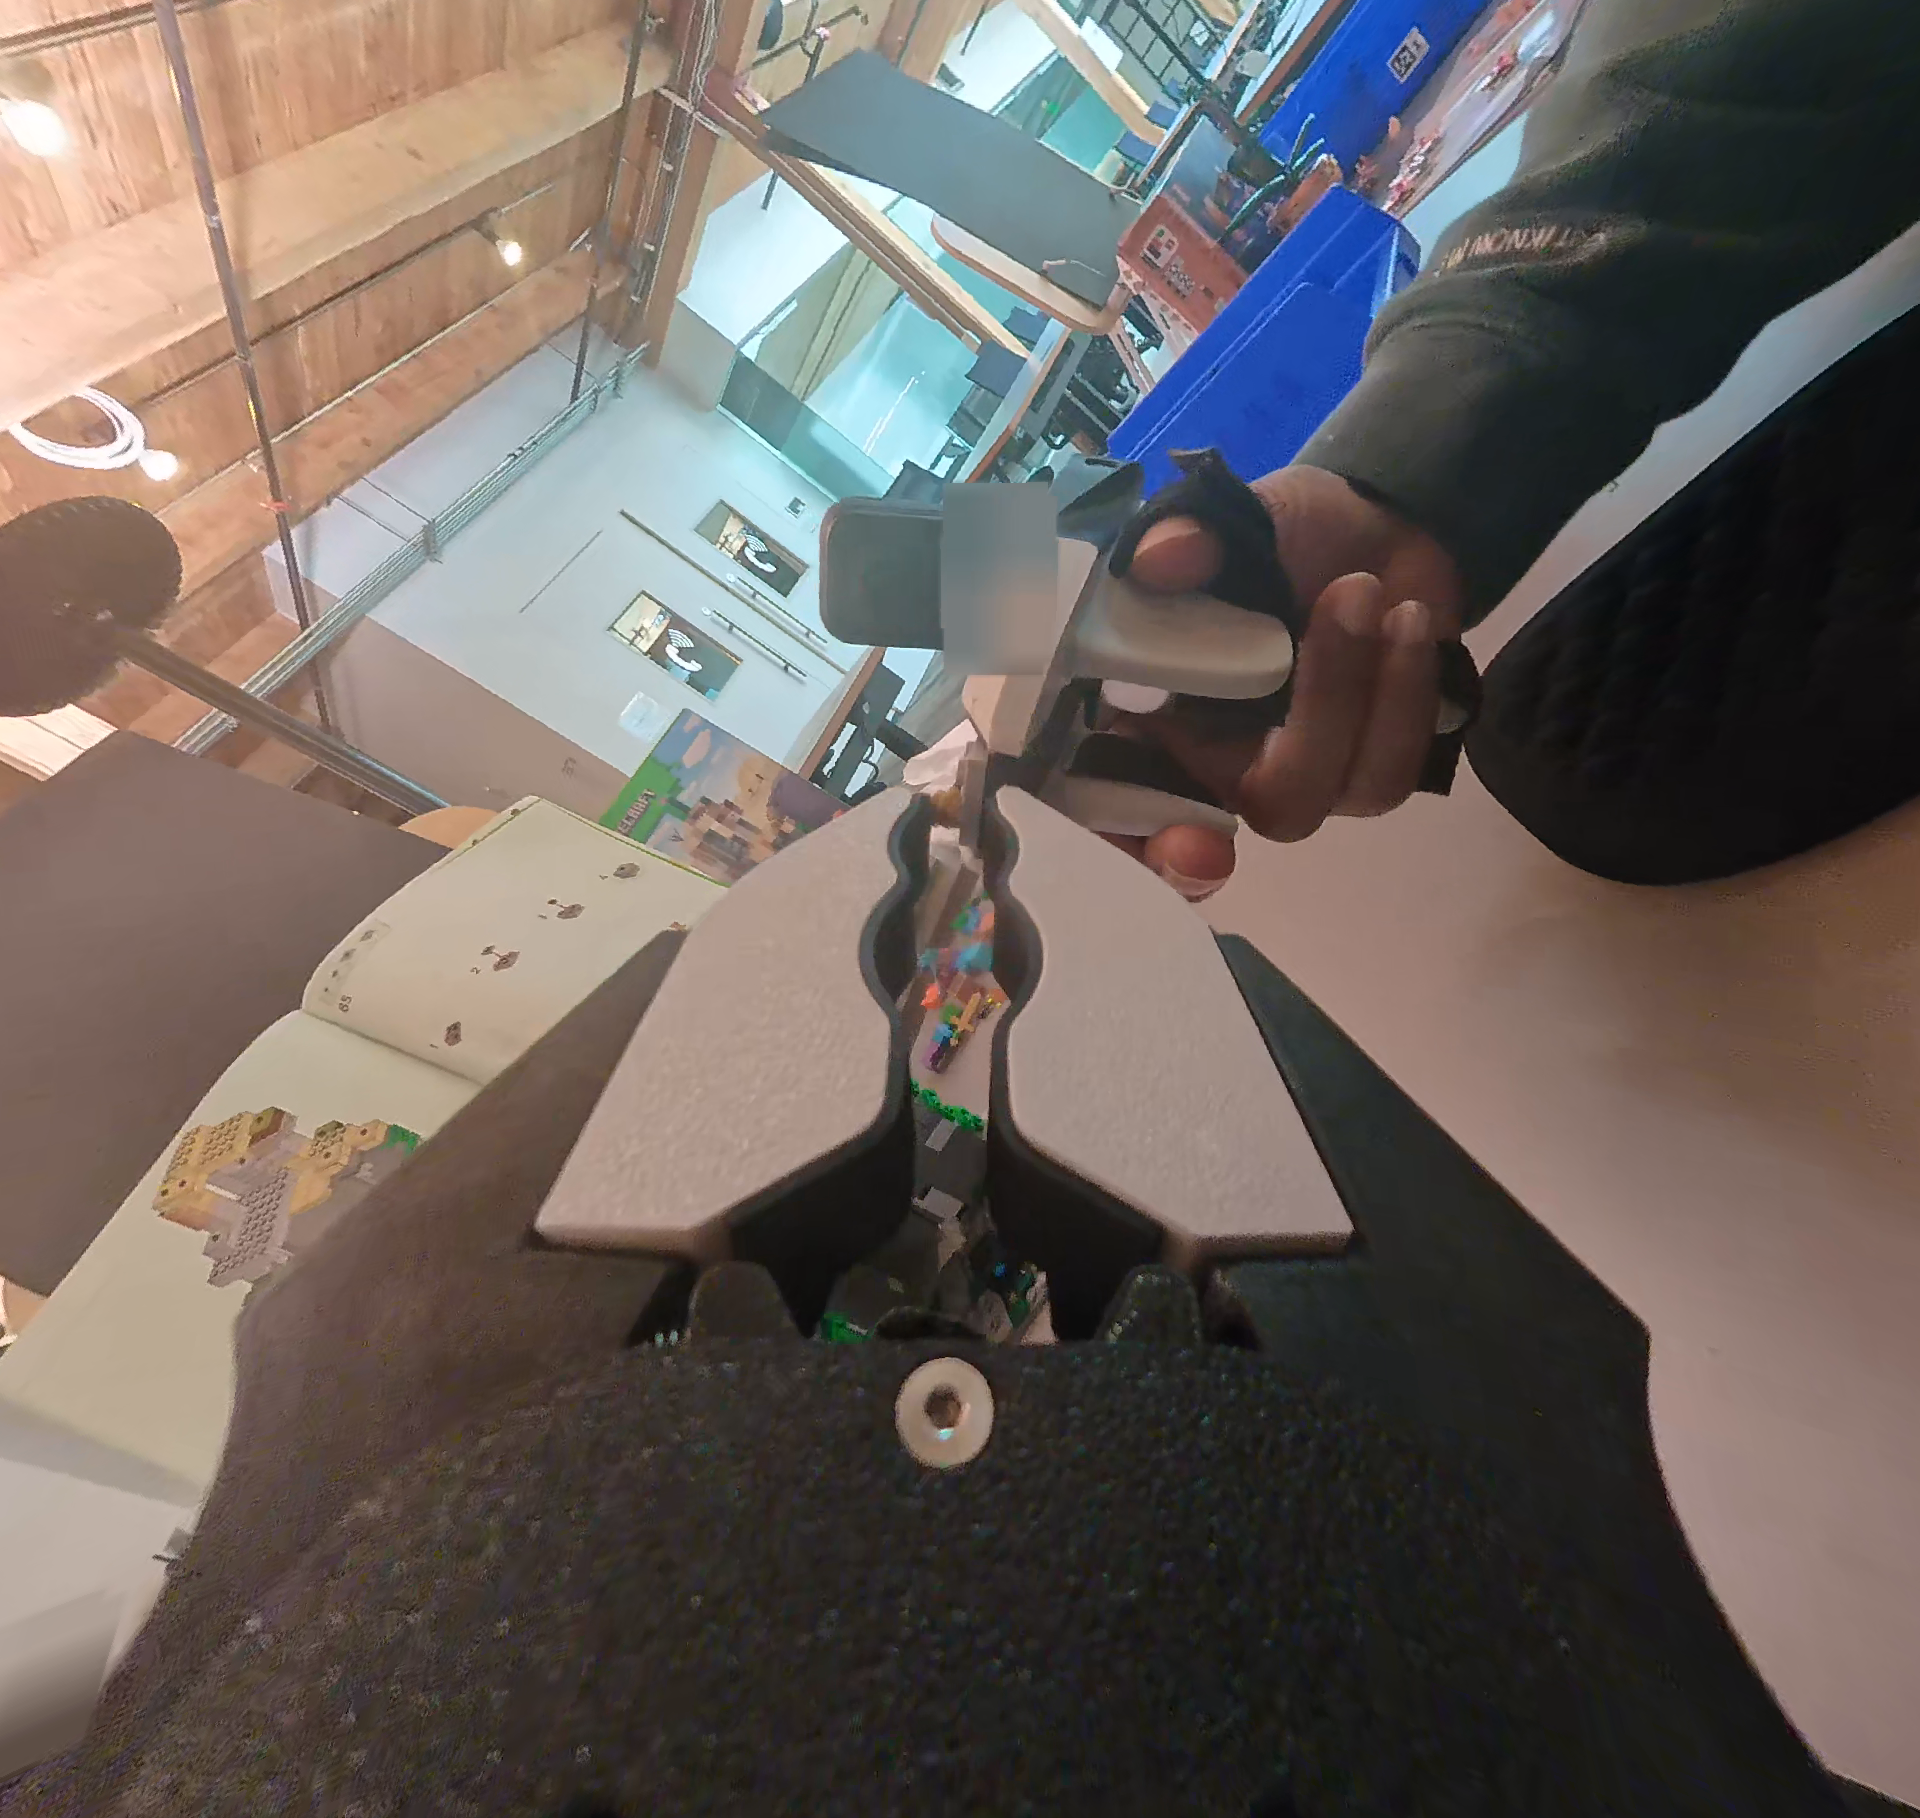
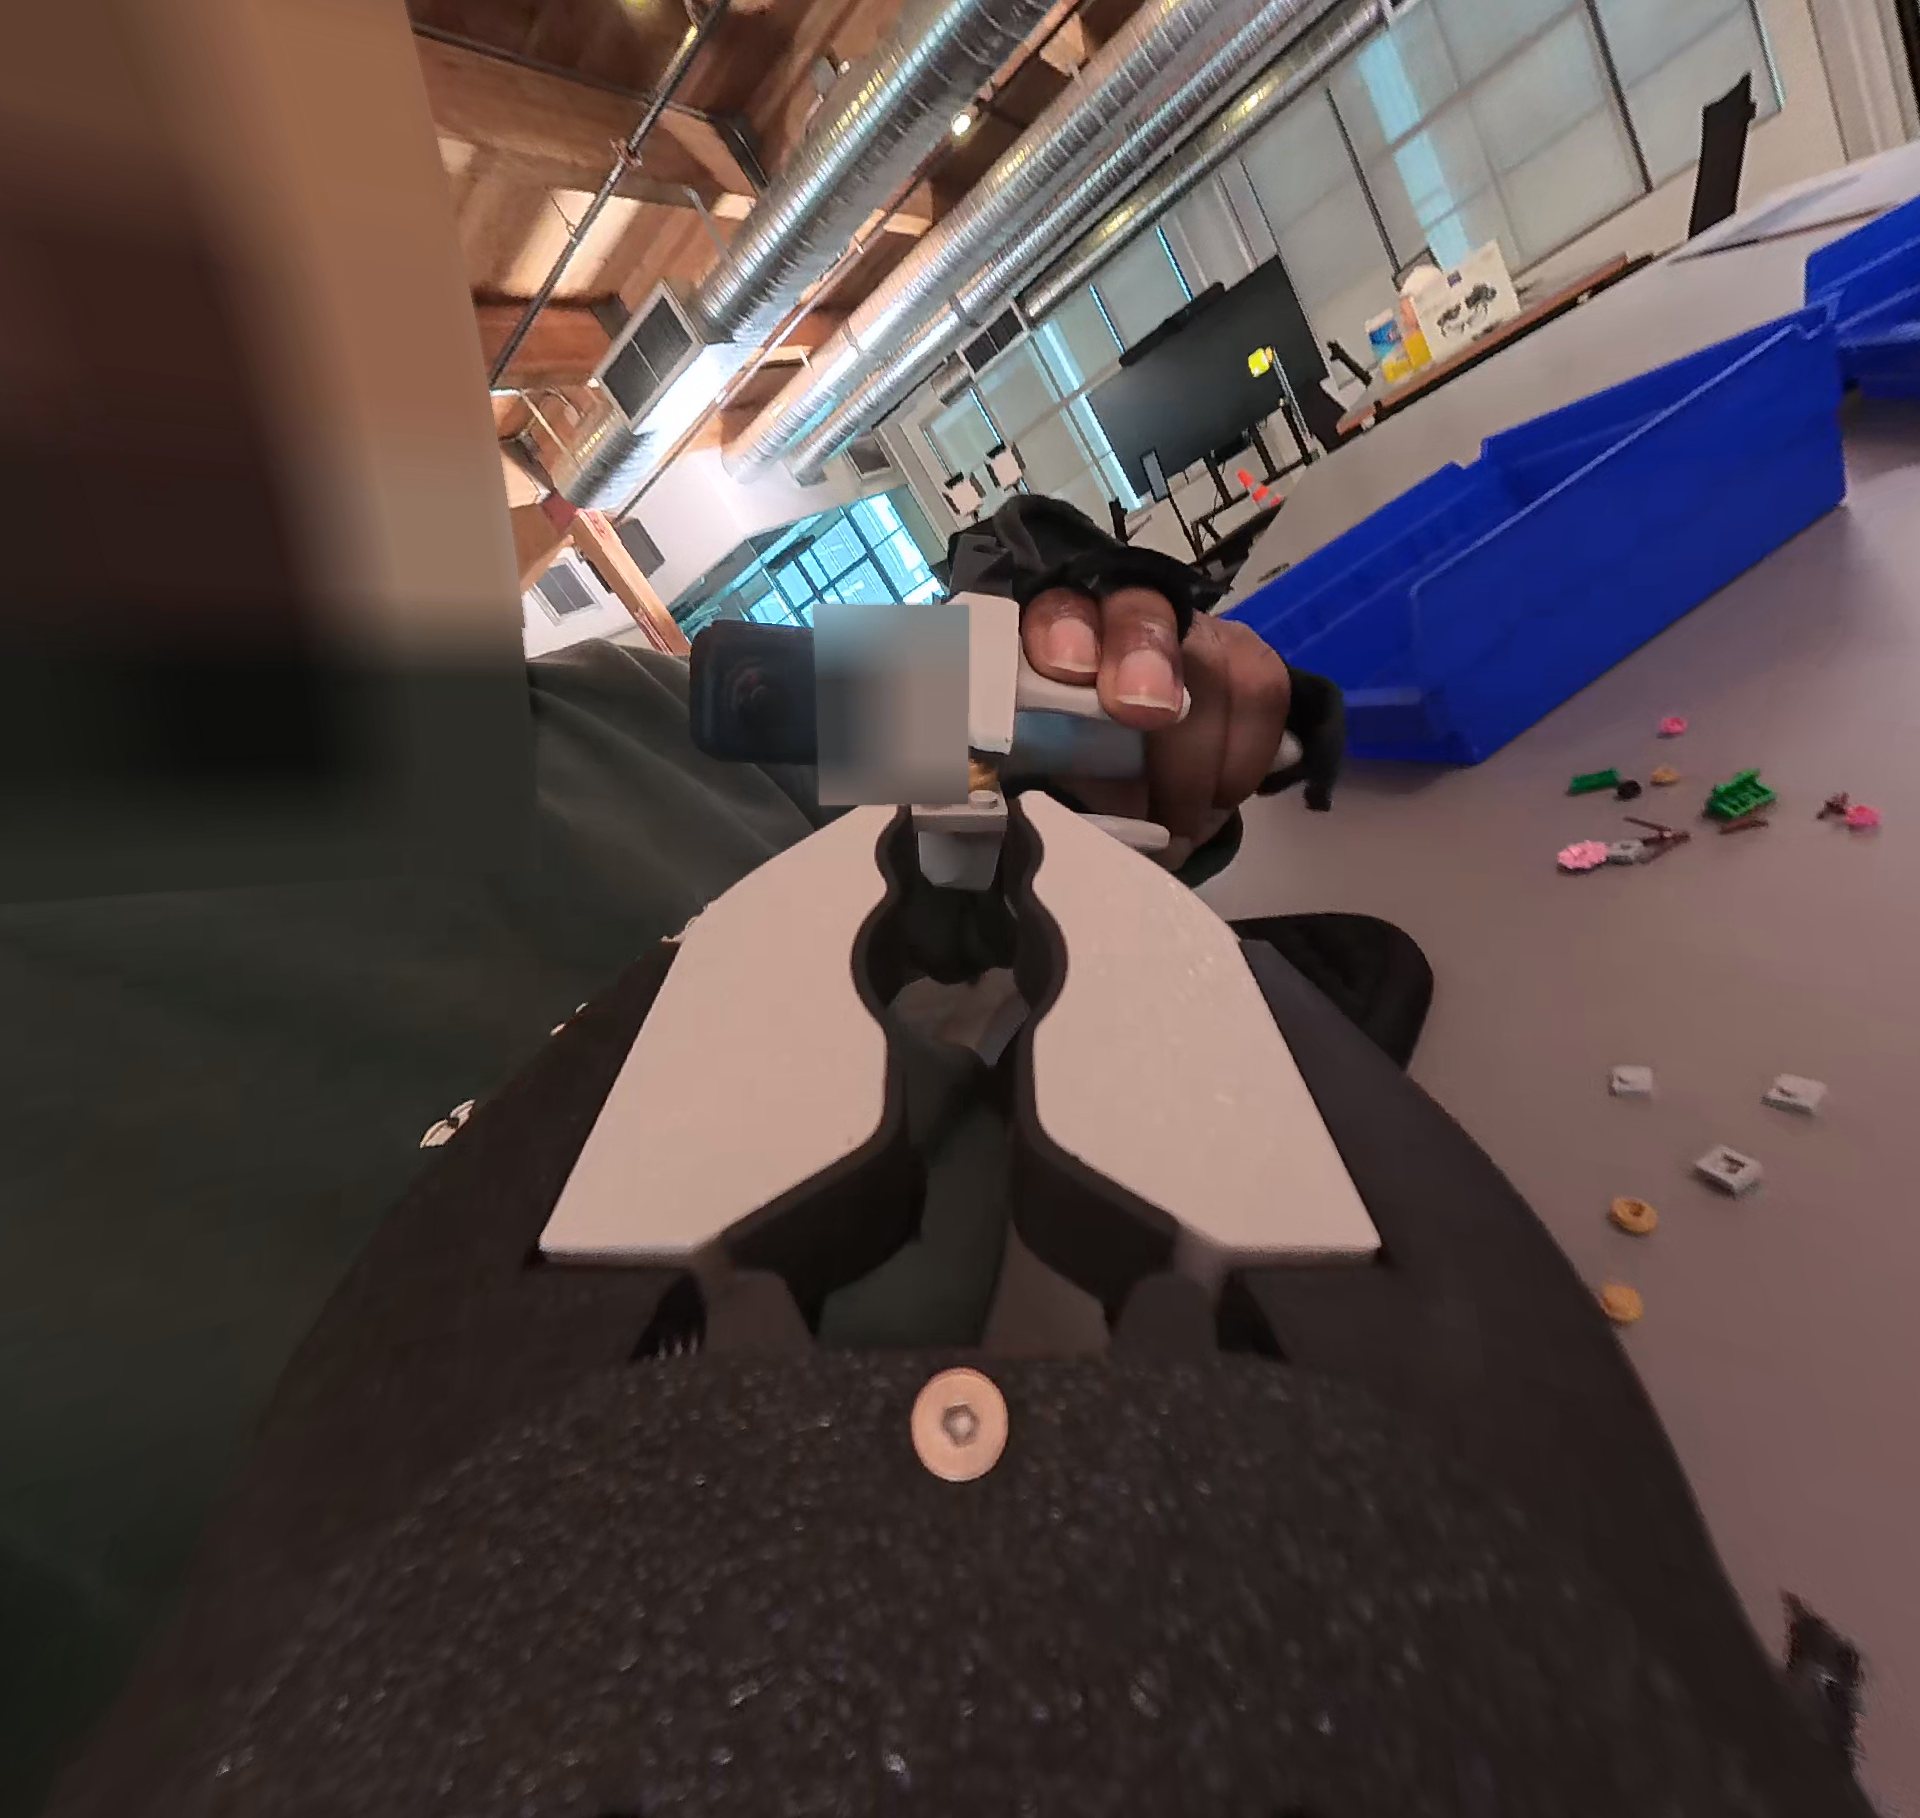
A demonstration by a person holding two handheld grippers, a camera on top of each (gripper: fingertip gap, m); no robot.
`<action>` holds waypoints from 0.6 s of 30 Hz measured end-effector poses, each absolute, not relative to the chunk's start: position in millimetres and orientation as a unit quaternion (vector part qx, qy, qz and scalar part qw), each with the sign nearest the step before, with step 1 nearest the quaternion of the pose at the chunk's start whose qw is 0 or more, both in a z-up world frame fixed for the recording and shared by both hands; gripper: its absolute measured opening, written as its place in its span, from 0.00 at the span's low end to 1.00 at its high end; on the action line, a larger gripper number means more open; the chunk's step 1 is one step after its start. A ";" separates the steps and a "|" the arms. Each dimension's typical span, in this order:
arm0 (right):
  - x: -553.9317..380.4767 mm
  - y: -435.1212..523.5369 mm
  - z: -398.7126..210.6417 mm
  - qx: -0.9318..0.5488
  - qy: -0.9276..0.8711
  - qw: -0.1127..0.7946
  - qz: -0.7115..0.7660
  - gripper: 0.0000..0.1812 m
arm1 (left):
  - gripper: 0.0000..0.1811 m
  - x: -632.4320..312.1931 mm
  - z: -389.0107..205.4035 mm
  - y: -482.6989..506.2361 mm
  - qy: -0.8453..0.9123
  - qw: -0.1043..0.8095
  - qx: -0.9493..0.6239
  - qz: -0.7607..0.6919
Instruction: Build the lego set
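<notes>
My two grippers are raised above the table and meet tip to tip. In the right wrist view my right gripper (image 2: 956, 833) is shut on a small grey lego piece (image 2: 954, 849) with a flat plate on top. Just beyond it, a small tan piece (image 2: 982, 781) sits at the tips of the left gripper, which a hand holds. In the left wrist view my left gripper (image 1: 956, 818) is nearly closed on the small tan piece (image 1: 943, 804), which touches the grey piece (image 1: 974, 812). The right gripper (image 1: 1039, 708) faces me there, held by a hand.
An open instruction booklet (image 1: 416, 989) and the lego box (image 1: 717, 792) lie on the left. Loose coloured pieces (image 1: 956, 999) show through the finger gap. Blue bins (image 2: 1558, 573) stand on the grey table (image 2: 1558, 989), with loose green, pink, grey and tan pieces (image 2: 1725, 812) in front of them. The grippers are tip to tip, or close to it.
</notes>
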State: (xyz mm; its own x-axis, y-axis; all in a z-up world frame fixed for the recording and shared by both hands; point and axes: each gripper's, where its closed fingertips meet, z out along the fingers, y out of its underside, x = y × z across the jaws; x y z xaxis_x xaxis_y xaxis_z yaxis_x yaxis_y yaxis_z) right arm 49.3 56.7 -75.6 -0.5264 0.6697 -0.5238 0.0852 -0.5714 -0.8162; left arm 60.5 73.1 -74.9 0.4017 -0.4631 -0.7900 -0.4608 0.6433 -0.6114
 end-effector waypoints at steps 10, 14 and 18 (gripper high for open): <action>48.5 59.7 -64.6 -0.436 -0.394 0.223 0.777 0.09 | 0.05 58.5 -66.3 77.0 0.536 0.723 -0.436 0.020; 49.0 62.7 -65.2 -0.437 -0.367 0.227 0.789 0.09 | 0.05 58.7 -67.7 80.4 0.533 0.717 -0.449 0.015; 49.9 63.4 -66.1 -0.439 -0.345 0.230 0.797 0.09 | 0.05 59.5 -69.5 80.8 0.533 0.713 -0.455 0.007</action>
